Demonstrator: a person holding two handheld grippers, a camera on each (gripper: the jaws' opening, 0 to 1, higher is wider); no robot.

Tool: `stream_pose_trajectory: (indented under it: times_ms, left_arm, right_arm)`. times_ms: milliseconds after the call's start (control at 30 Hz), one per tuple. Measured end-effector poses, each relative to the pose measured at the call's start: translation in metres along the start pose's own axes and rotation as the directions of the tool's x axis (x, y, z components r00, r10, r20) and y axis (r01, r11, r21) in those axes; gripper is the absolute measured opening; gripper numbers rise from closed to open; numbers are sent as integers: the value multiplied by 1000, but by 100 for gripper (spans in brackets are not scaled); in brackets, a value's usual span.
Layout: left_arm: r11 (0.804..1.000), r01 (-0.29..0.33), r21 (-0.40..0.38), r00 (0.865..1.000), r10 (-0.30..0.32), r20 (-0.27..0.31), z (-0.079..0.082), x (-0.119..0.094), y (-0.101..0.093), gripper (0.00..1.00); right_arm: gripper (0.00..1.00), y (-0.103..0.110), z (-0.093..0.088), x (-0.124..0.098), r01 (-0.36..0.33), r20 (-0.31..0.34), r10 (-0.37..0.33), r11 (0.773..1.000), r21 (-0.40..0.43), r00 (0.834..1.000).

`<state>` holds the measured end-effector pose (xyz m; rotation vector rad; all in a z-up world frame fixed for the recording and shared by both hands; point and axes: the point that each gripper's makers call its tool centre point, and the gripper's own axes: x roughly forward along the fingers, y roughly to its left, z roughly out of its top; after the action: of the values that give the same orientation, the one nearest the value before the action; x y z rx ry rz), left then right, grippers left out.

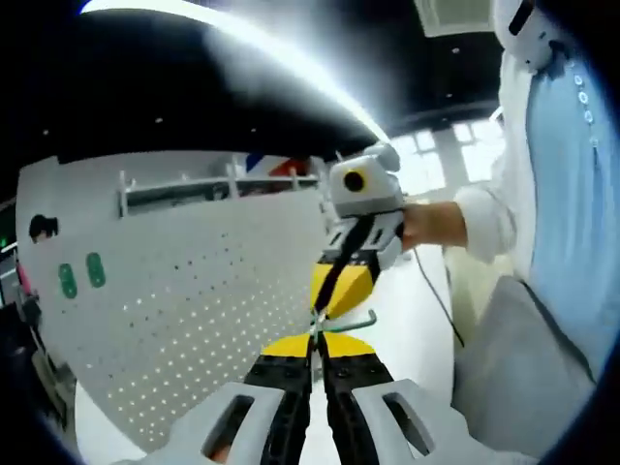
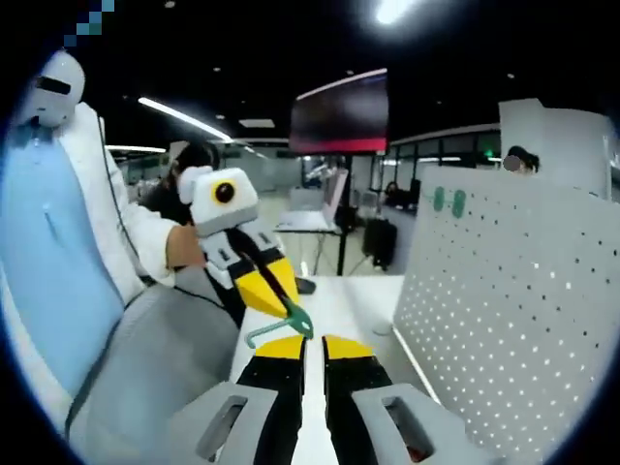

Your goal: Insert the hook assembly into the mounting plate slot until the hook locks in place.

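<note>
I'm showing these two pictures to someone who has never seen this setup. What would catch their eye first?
Most likely the two yellow-tipped grippers meeting tip to tip, the left gripper and the right gripper, both pinching a small green hook. Next, the big white pegboard standing beside them, with two green pieces near its top.

From my right gripper view I see an open office: a dark ceiling (image 2: 465,58) with strip lights (image 2: 184,118), a dark monitor (image 2: 341,114) at twelve o'clock, desks beyond (image 2: 305,221), and a white tabletop (image 2: 354,295) below. Through my left gripper view, bright windows (image 1: 441,155) sit at two o'clock under a long ceiling light (image 1: 281,58).
</note>
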<state>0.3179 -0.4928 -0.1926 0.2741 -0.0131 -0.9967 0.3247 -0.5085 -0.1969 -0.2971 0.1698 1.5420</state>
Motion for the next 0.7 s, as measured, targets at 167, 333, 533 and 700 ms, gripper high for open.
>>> stream_pose_trajectory:
  times_ms: [167, 333, 533, 700]
  left_arm:
    - [997, 77, 9, 997, -78, 15, 9, -3, -11, 3]
    - [991, 130, 11, 991, -130, 30, 17, -4, -21, 3]
    - [984, 178, 10, 983, -178, 42, 22, -7, -27, 3]
    - [978, 206, 12, 977, -206, 50, 24, -9, -32, 3]
  right_arm:
    - [3, 9, 7, -4, -50, 35, 50, 999, 10, 998]
    - [1, 23, 18, -9, -131, 94, 128, 991, 24, 987]
    - [1, 33, 23, -8, -170, 90, 168, 986, 6, 982]
    - [1, 40, 23, -8, -206, 83, 204, 978, 17, 976]
